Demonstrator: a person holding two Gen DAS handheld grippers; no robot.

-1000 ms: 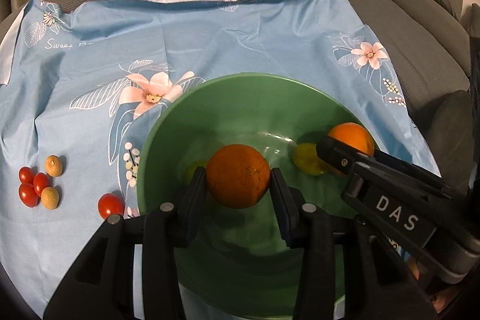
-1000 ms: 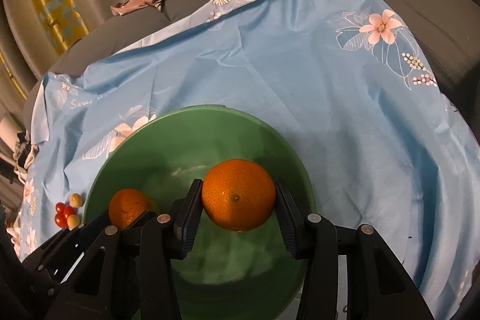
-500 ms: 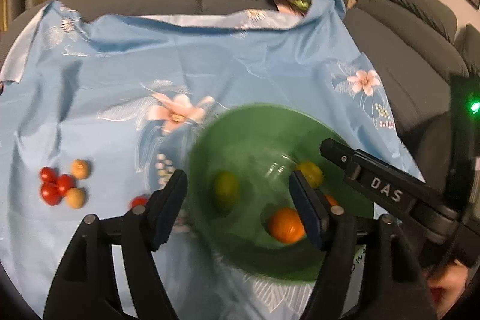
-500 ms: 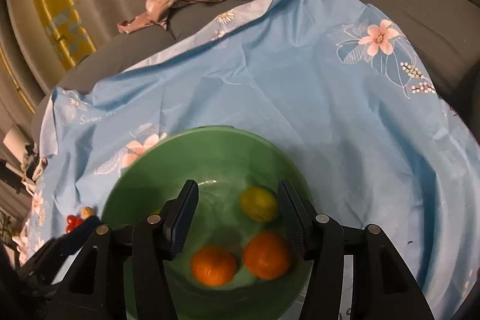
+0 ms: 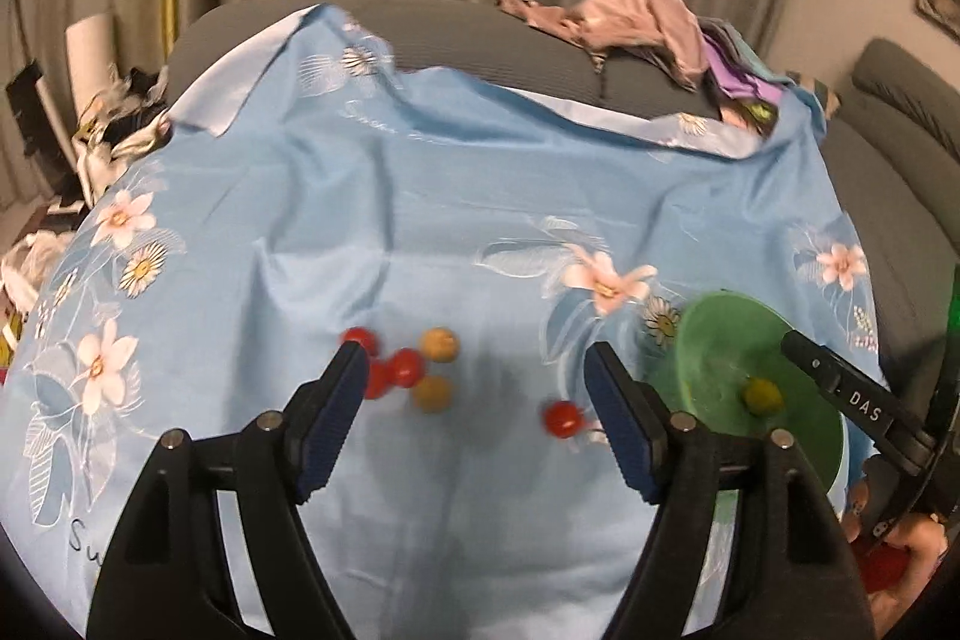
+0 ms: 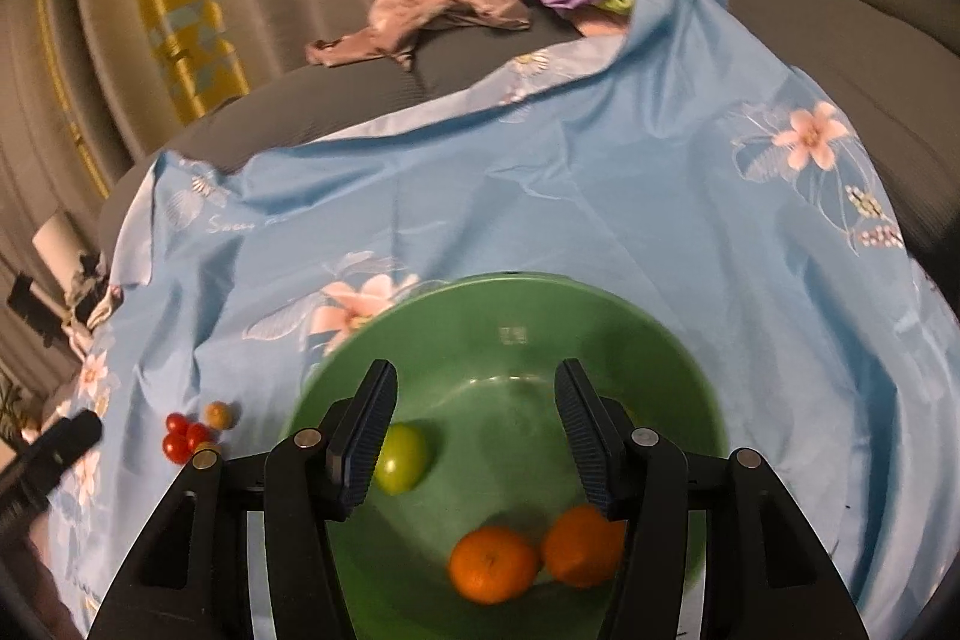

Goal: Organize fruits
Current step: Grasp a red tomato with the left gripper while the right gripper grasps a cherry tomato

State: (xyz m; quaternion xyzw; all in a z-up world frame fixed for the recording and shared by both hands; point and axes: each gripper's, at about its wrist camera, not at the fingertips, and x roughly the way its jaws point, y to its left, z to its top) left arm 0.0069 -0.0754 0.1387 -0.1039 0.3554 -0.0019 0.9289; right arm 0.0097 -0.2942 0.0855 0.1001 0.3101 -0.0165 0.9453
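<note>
The letters "DAS" are read in white on the right gripper's black body where it enters the left wrist view at the right edge, and a script word beginning "Sw" is printed on the blue floral cloth; a small moulded mark on the inner wall of the green bowl is too faint to be read.

The left gripper is held with its fingers wide apart and nothing between them. Ahead of the gap, a cluster of red cherry tomatoes and two tan round fruits lie together on the cloth, close to the left finger, and a single cherry tomato lies just beside the right finger. The bowl is seen to the right of these fingers.

The right gripper is likewise spread wide and empty, poised over the bowl. Inside the bowl, a green fruit is partly hidden behind the left finger, and two oranges lie touching each other near the right finger.

The oranges are shown only in the right wrist view. The lone tomato is shown only in the left wrist view. A heap of clothes on the grey sofa is seen in both.
</note>
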